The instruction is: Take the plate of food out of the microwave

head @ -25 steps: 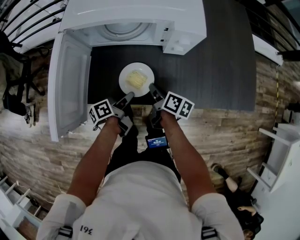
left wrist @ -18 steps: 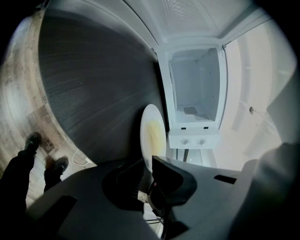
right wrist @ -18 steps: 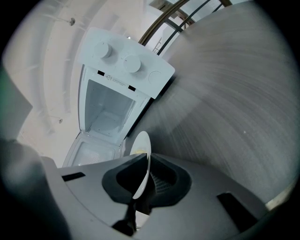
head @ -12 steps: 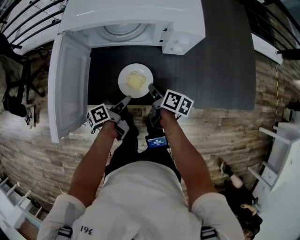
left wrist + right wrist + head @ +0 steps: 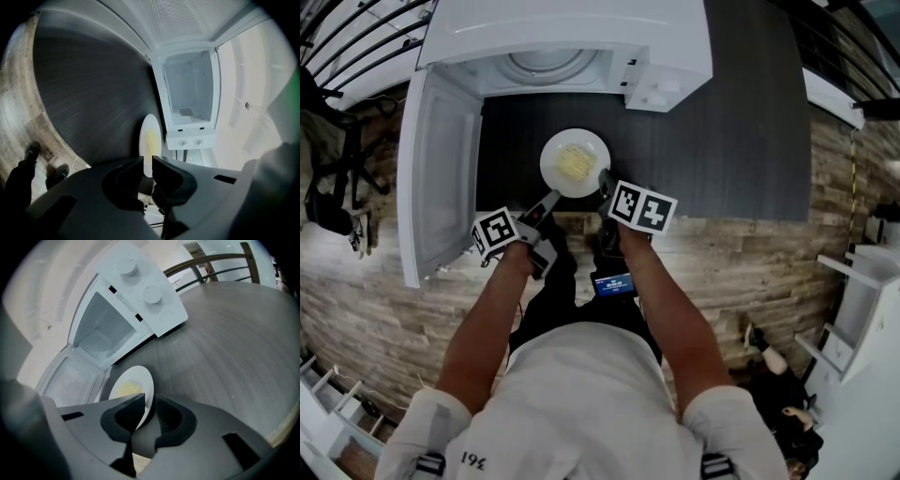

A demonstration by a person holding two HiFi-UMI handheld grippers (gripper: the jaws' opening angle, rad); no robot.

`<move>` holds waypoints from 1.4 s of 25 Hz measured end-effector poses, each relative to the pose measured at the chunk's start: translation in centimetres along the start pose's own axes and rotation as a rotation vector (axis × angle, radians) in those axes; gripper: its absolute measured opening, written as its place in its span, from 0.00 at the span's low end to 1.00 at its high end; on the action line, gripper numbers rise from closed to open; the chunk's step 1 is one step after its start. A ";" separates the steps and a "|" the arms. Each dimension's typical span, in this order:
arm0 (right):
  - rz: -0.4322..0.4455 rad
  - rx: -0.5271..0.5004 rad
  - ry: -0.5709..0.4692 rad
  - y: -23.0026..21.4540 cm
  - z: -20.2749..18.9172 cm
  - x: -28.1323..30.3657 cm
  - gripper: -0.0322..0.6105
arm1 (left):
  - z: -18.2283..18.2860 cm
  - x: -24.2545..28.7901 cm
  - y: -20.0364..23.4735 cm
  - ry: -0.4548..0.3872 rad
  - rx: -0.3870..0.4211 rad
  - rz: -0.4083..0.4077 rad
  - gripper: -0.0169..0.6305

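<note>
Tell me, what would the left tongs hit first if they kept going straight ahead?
The white plate: the left tongs already pinch its rim. Beyond it, probably the open microwave.

Looking down from my head, the microwave point(image 5: 572, 33) runs off the top edge and its own roof hides most of the chamber. The yellow food point(image 5: 574, 162) on the plate point(image 5: 554, 150) is too small for me to name. My left gripper point(image 5: 147, 162) covers the stretch of rim it is clamped on, and my right gripper point(image 5: 150, 401), its jaws just opened wider with the rim between them, hides the near rim too.
</note>
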State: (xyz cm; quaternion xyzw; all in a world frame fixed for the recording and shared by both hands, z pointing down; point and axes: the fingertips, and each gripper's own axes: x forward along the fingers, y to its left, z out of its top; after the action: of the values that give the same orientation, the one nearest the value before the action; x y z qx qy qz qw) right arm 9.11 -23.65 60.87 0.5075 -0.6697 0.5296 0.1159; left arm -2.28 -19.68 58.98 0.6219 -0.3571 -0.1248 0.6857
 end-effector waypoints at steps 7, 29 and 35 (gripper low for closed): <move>-0.018 -0.068 -0.007 0.3 0.1 -0.3 0.23 | 0.4 -0.1 -0.6 -0.008 0.026 -0.029 0.08; -0.062 -0.129 -0.080 -0.4 0.9 -2.8 0.23 | 3.0 -2.6 -0.4 0.021 0.471 0.139 0.08; -0.123 -0.267 -0.110 -0.7 0.1 -4.8 0.11 | 1.5 -3.2 -0.2 0.107 0.612 0.165 0.08</move>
State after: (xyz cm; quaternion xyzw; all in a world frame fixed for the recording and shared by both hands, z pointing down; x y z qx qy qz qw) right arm 11.86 -20.97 57.92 0.5560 -0.7070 0.3993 0.1778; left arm -5.48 -18.84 57.67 0.7739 -0.3908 0.0771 0.4924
